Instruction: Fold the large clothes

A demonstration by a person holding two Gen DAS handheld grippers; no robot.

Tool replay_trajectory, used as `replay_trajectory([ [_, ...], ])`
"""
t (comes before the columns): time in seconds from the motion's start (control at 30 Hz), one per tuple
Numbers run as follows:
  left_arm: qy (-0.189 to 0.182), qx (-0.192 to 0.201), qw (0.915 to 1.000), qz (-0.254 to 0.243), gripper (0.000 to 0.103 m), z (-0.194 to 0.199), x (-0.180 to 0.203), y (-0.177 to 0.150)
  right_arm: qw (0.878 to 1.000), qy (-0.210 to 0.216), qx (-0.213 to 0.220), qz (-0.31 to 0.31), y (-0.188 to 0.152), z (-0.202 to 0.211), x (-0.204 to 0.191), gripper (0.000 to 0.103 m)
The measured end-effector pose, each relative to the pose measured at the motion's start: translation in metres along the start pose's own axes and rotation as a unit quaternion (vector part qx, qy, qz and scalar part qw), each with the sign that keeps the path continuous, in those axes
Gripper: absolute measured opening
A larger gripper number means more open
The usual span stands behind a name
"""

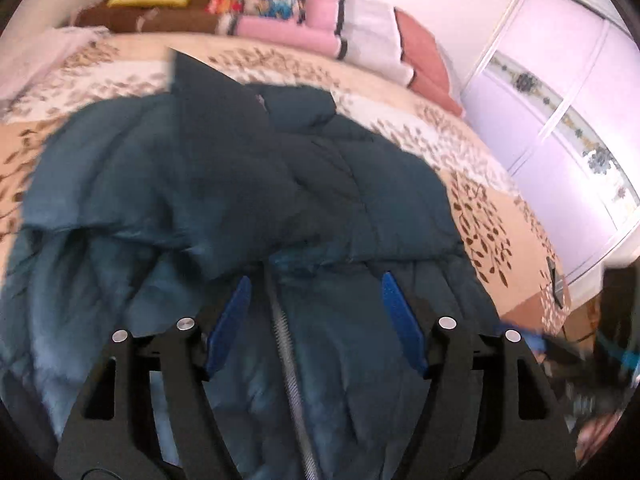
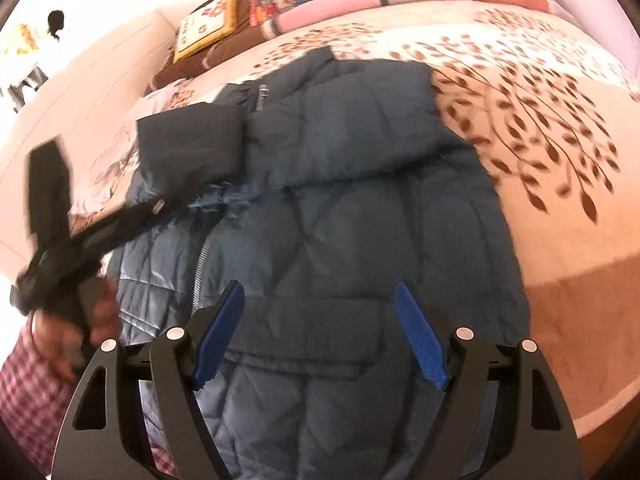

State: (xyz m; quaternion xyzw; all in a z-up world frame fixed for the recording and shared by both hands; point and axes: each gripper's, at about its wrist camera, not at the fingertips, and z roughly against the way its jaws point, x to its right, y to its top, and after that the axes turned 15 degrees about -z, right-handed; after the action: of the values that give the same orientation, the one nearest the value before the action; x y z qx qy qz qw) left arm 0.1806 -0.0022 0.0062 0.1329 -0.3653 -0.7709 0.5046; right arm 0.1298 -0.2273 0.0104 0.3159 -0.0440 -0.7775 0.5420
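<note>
A dark blue puffer jacket (image 1: 192, 168) lies spread on the bed, its light lining and zipper (image 1: 286, 356) showing near me. One sleeve (image 2: 192, 144) is folded across the chest. My left gripper (image 1: 315, 280) hovers open over the zipper edge, with nothing pinched between its blue pads (image 1: 228, 320). In the right wrist view the jacket (image 2: 352, 220) fills the middle. My right gripper (image 2: 319, 286) is open above a pocket flap (image 2: 312, 332), its pads apart from the cloth. At the left of that view, a hand (image 2: 100, 316) holds the blurred left gripper near the sleeve cuff.
The bedspread (image 1: 492, 216) is cream with brown leaves. Cushions and folded pink blankets (image 1: 288, 12) line the head of the bed. A pale wardrobe (image 1: 560, 92) stands to the right. A red-checked sleeve (image 2: 28, 392) is at the lower left.
</note>
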Motion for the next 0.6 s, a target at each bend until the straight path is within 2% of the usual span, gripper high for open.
replay_trajectory([
  [0.13, 0.046, 0.029, 0.9983, 0.020, 0.070, 0.042, -0.018, -0.023, 0.998, 0.016, -0.001, 0.053, 0.014, -0.021, -0.059, 0.076],
  [0.2, 0.059, 0.039, 0.9965, 0.044, 0.070, 0.061, -0.032, -0.037, 0.996, 0.026, 0.005, 0.090, 0.016, -0.036, -0.100, 0.077],
  [0.27, 0.065, 0.045, 0.9945, 0.068, 0.070, 0.076, -0.047, -0.045, 0.992, 0.019, 0.017, 0.126, 0.013, -0.049, -0.134, 0.082],
  [0.37, 0.072, 0.053, 0.9916, 0.094, 0.070, 0.094, -0.066, -0.058, 0.983, -0.004, 0.037, 0.177, 0.006, -0.073, -0.175, 0.083],
  [0.43, 0.075, 0.057, 0.9903, 0.102, 0.070, 0.100, -0.074, -0.065, 0.974, -0.039, 0.054, 0.217, 0.000, -0.093, -0.194, 0.083],
  [0.5, 0.075, 0.060, 0.9892, 0.111, 0.070, 0.103, -0.080, -0.072, 0.960, -0.096, 0.088, 0.249, -0.003, -0.110, -0.204, 0.082],
  [0.53, 0.073, 0.062, 0.9884, 0.118, 0.070, 0.104, -0.084, -0.075, 0.954, -0.118, 0.097, 0.257, 0.001, -0.118, -0.205, 0.065],
  [0.57, 0.071, 0.063, 0.9881, 0.121, 0.070, 0.106, -0.085, -0.078, 0.956, -0.123, 0.083, 0.255, 0.009, -0.125, -0.199, 0.050],
  [0.6, 0.069, 0.065, 0.9878, 0.123, 0.070, 0.106, -0.087, -0.080, 0.963, -0.114, 0.063, 0.237, 0.019, -0.126, -0.191, 0.025],
])
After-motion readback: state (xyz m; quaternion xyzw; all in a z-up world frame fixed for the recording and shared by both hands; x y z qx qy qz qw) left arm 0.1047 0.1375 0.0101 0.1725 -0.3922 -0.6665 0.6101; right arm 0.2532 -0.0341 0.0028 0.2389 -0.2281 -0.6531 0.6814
